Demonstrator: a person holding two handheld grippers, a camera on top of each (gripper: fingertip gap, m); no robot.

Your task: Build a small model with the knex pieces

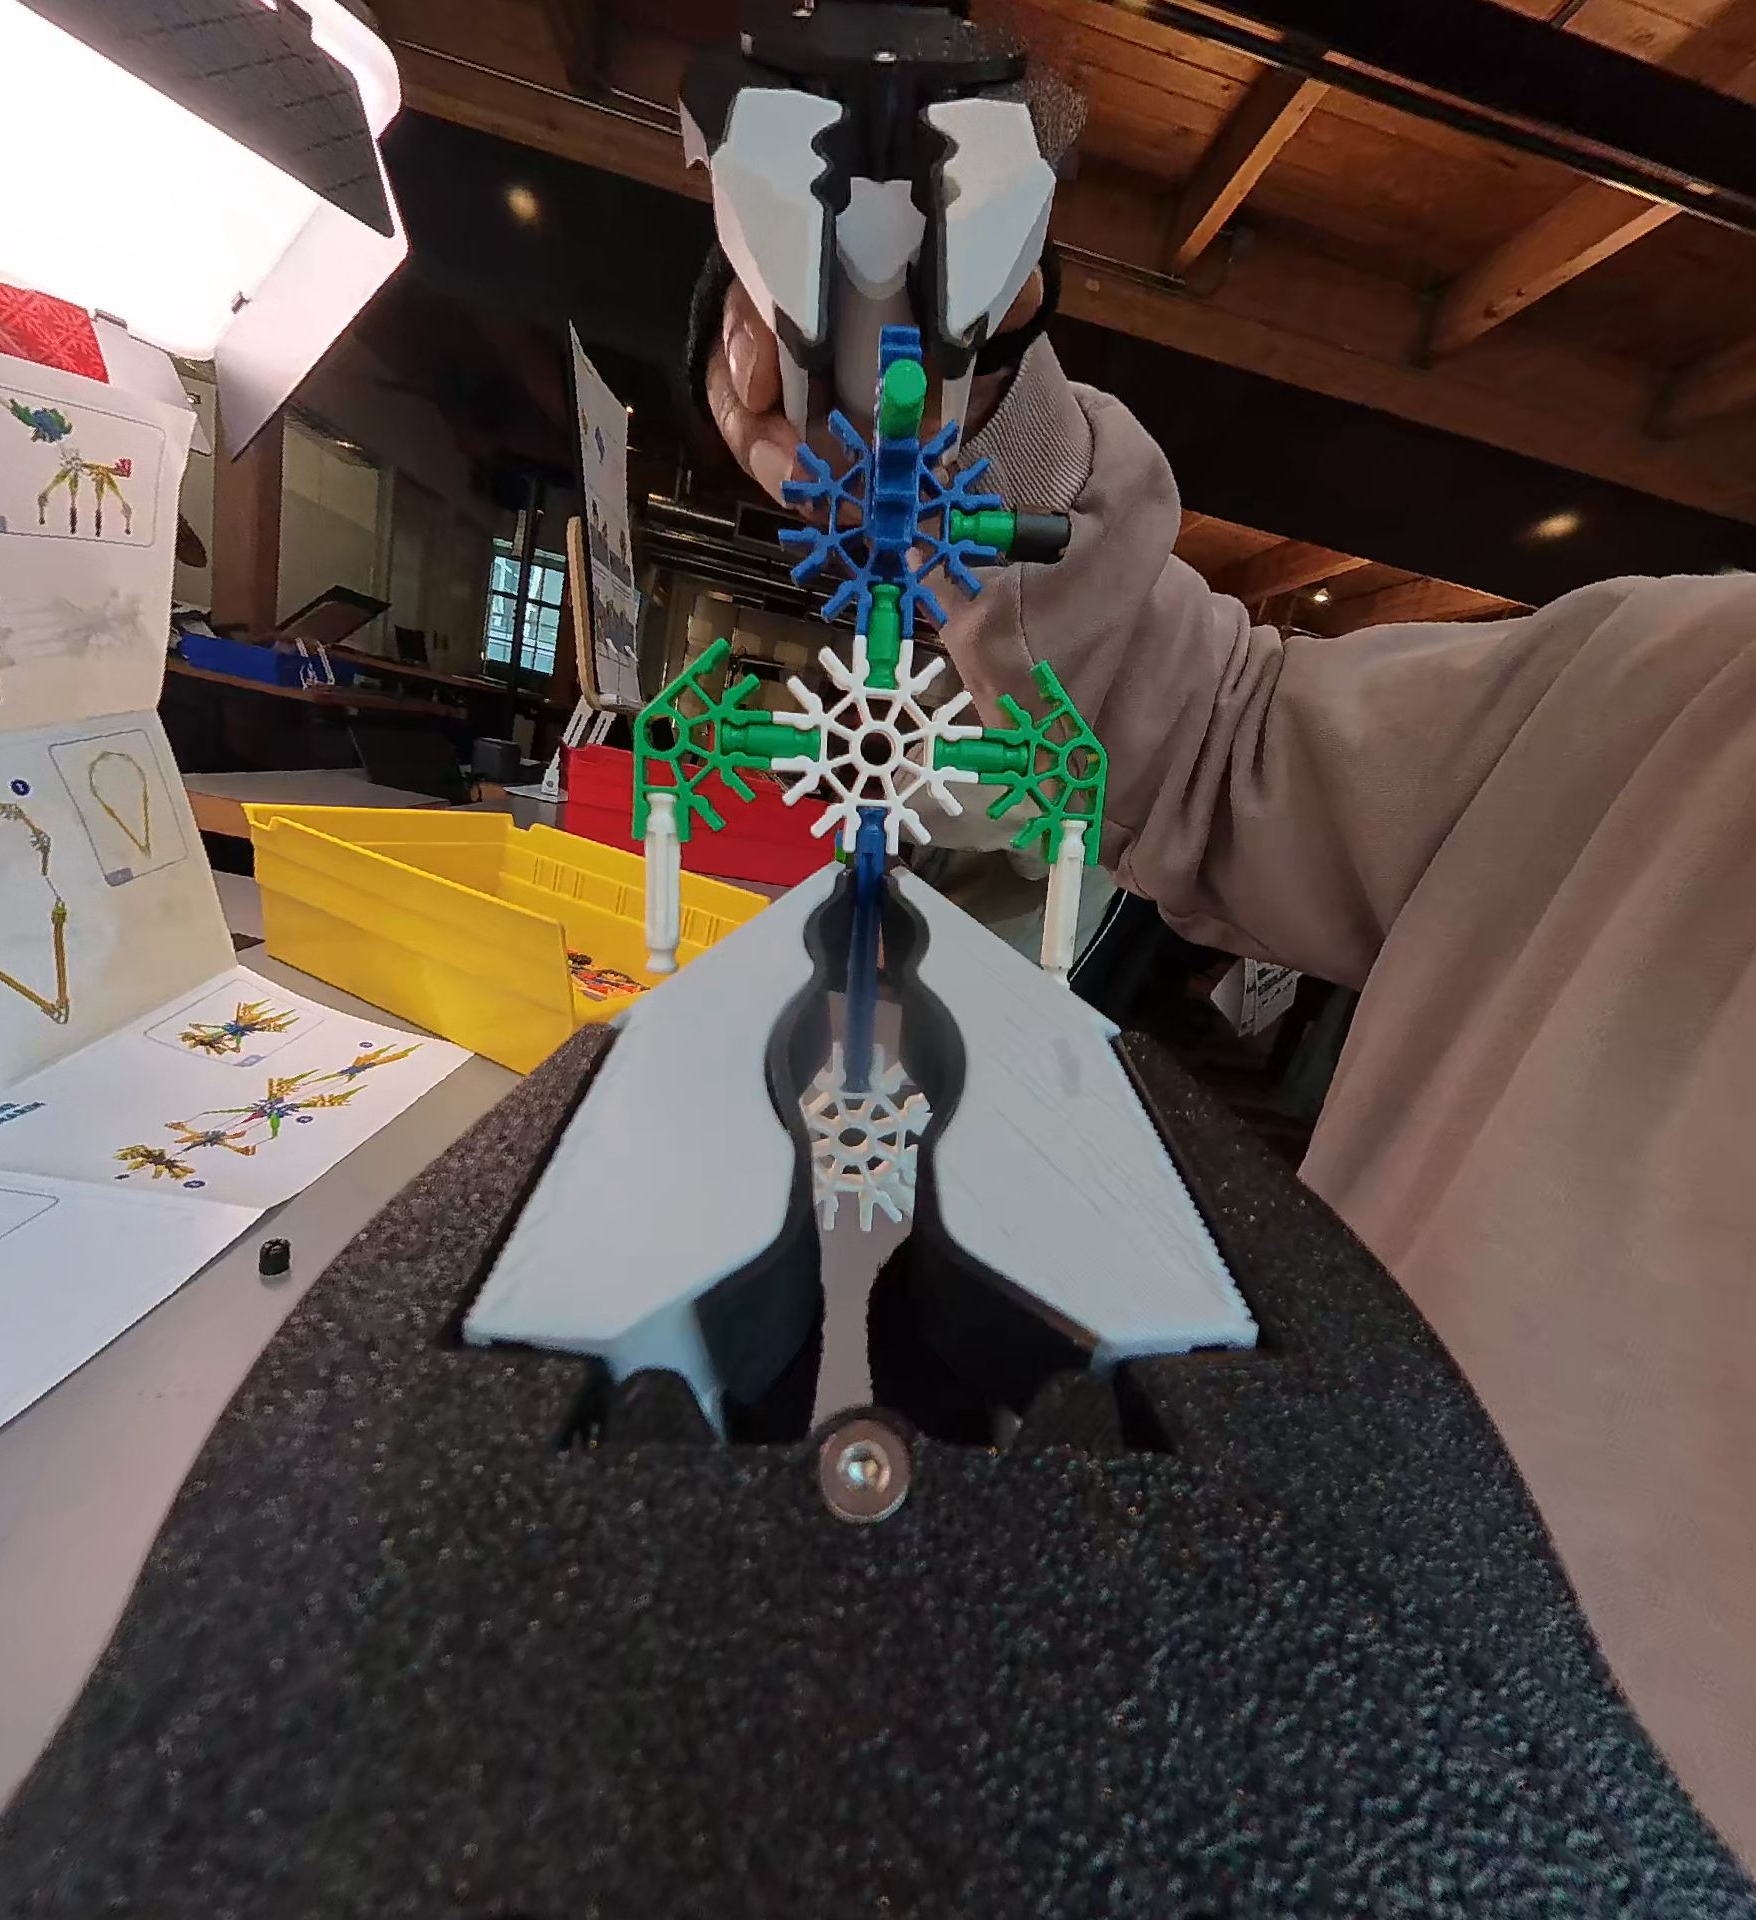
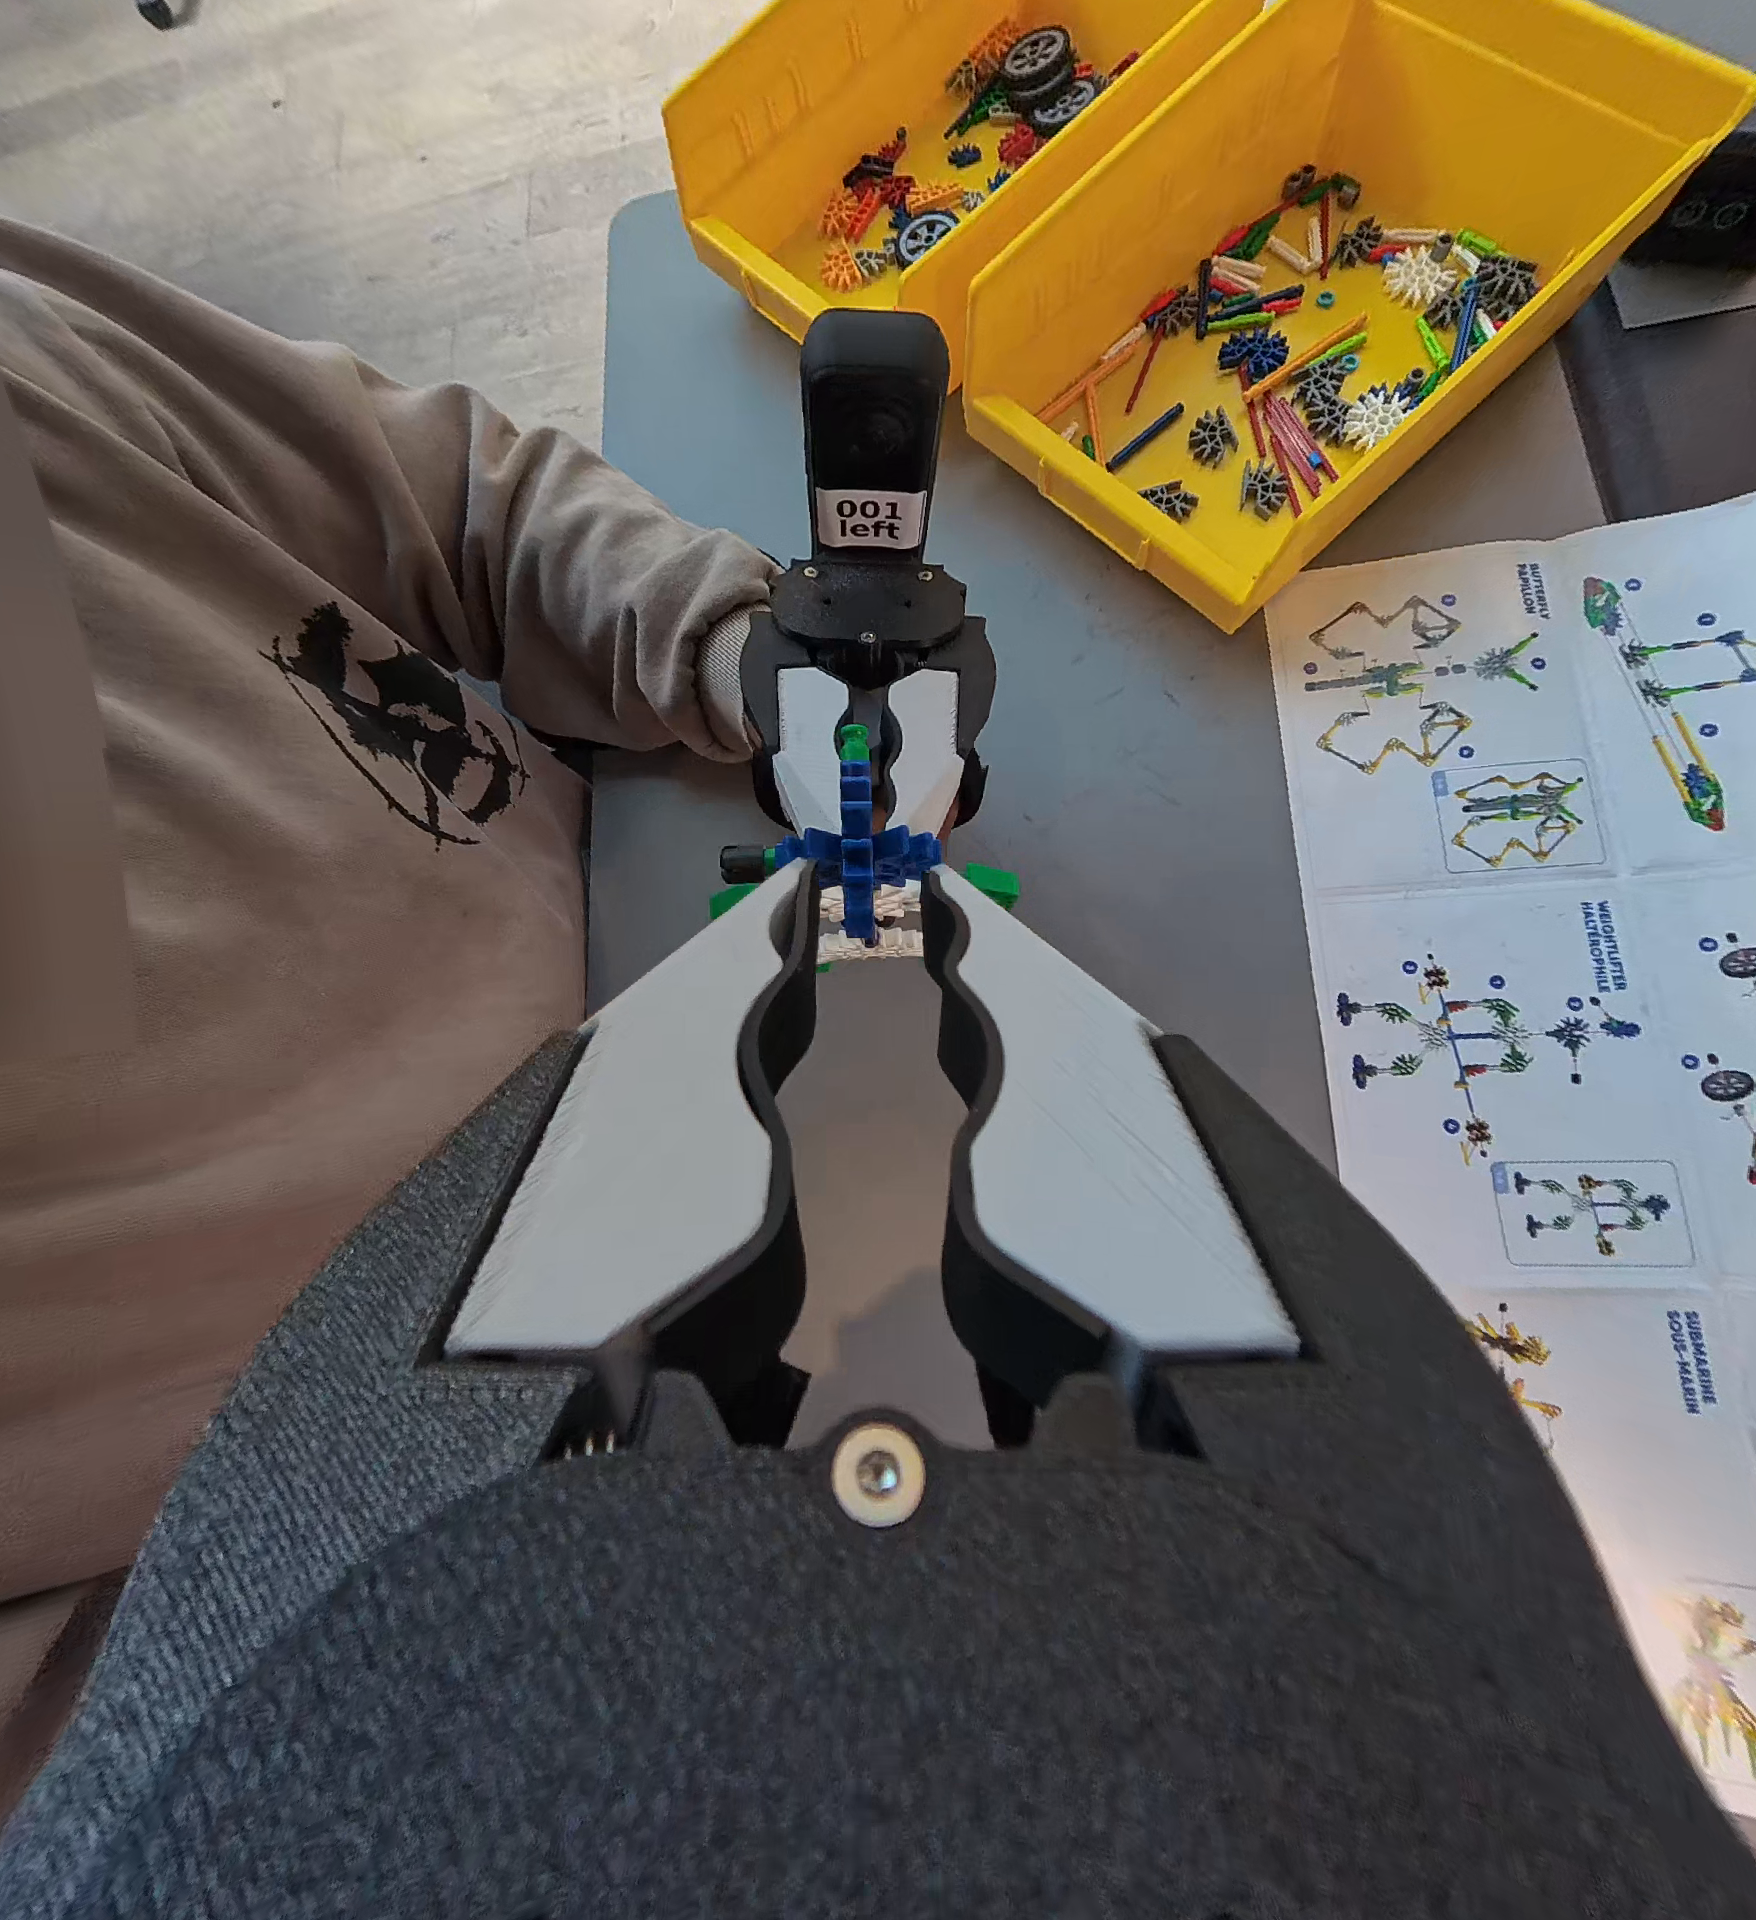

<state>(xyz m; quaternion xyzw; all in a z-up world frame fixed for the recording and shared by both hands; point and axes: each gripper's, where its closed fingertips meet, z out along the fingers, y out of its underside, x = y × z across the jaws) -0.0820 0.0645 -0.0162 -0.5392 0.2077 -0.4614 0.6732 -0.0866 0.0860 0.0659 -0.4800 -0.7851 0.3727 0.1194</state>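
A rod-and-connector toy model is held between my two grippers above the grey table (image 2: 1113, 727). It has a white snowflake connector (image 1: 874, 748) at its centre, green connectors (image 1: 682, 743) on both sides, white rods hanging below them, and a blue snowflake connector (image 1: 889, 520) on top with green rods. My left gripper (image 1: 869, 883) is shut on the blue rod (image 1: 863, 966) under the centre; a second white connector (image 1: 869, 1132) sits in the hollow between its jaws. My right gripper (image 2: 871, 873) comes from above, shut on the blue connector (image 2: 858, 847). It also shows in the left wrist view (image 1: 884, 384).
Two yellow bins (image 2: 1238, 582) of loose rods, connectors and wheels stand on the table beyond the model. A red bin (image 1: 749, 821) stands behind them. Instruction sheets (image 2: 1580, 935) lie to one side. A small black piece (image 1: 274, 1257) lies on a sheet. A person's beige sleeve (image 1: 1476, 831) is close. About 9 cm separates my left fingertips from my right.
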